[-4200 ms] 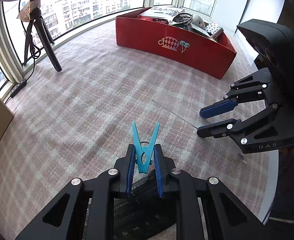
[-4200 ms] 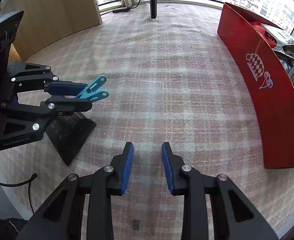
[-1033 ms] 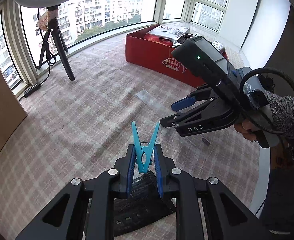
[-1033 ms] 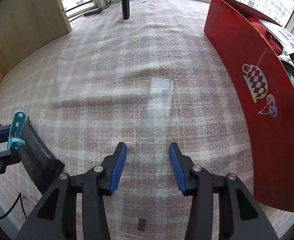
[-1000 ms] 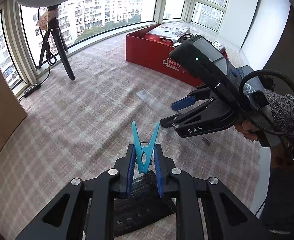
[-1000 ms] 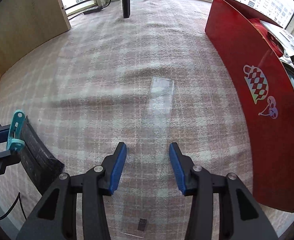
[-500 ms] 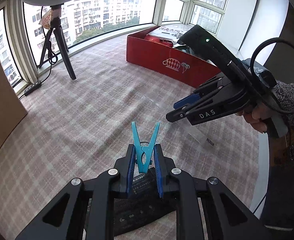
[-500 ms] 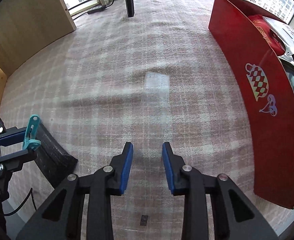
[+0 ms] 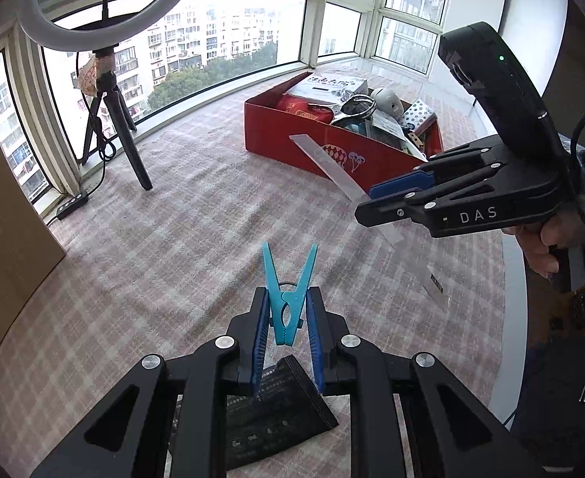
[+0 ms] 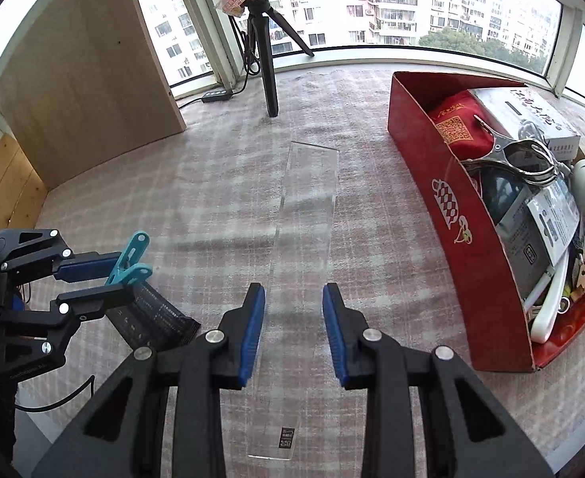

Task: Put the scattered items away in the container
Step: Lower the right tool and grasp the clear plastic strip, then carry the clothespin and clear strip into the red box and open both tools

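While lifted, clear ruler (image 10: 306,215) overhangs open carpet (image 10: 212,183).

The black packet (image 9: 276,406) sits low in the left wrist view, partly hidden behind the left gripper (image 9: 286,332); its print is too small to read.

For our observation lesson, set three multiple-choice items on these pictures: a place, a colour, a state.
1. In the right wrist view, the red box lies on which side of the clear ruler? A left, B right, C beneath
2. The peg in the left tongs is: A teal, B yellow, C red
3. The ruler is: A lying flat, B held aloft in the right tongs, C inside the box

Answers: B, the box fills the right edge; A, it is plainly teal; B, the left view shows it in mid-air.
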The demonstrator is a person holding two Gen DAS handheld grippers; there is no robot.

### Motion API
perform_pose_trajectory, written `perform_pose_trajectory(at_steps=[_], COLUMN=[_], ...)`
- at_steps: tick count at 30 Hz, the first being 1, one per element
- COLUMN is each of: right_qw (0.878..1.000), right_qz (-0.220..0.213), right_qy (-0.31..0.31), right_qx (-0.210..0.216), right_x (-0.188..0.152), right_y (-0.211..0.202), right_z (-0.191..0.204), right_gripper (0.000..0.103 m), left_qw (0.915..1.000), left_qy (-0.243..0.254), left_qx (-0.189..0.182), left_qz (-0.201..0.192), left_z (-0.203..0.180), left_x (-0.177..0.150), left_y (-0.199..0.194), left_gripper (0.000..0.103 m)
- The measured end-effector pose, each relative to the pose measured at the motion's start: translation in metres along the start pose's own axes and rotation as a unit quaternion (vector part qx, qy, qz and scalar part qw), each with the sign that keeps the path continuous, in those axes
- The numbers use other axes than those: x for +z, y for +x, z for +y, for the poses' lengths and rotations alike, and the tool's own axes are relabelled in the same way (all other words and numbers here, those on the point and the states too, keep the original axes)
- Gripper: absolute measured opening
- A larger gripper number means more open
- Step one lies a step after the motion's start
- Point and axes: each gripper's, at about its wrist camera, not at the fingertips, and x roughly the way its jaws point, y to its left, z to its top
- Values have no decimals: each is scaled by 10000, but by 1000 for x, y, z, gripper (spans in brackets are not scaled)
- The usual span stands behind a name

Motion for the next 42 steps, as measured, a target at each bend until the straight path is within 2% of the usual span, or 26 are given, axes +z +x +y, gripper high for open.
perform_pose_trajectory(at_steps=[10, 22, 31, 42], right_qw=[9977, 9870, 9823, 9809], right_qz=[-626, -1335, -1572, -1692], right_qy=[213, 643, 633, 380], right_qx=[-152, -629, -804, -877], right_x=[-9, 4, 24, 57], right_y=[-65, -126, -126, -105], right_z=[-43, -149, -203, -235], right_gripper=[29, 29, 29, 29], left_qw=[9996, 9986, 9984, 9991], left_qy=[213, 156, 100, -63], left_qx=[143, -26, -153, -139], left_qz=[-102, -501, -533, -400], left_z=[-37, -103, -143, -160], left_x=[36, 123, 183, 213], left_y=[-4, 24, 78, 120], left_gripper=[17, 17, 17, 17])
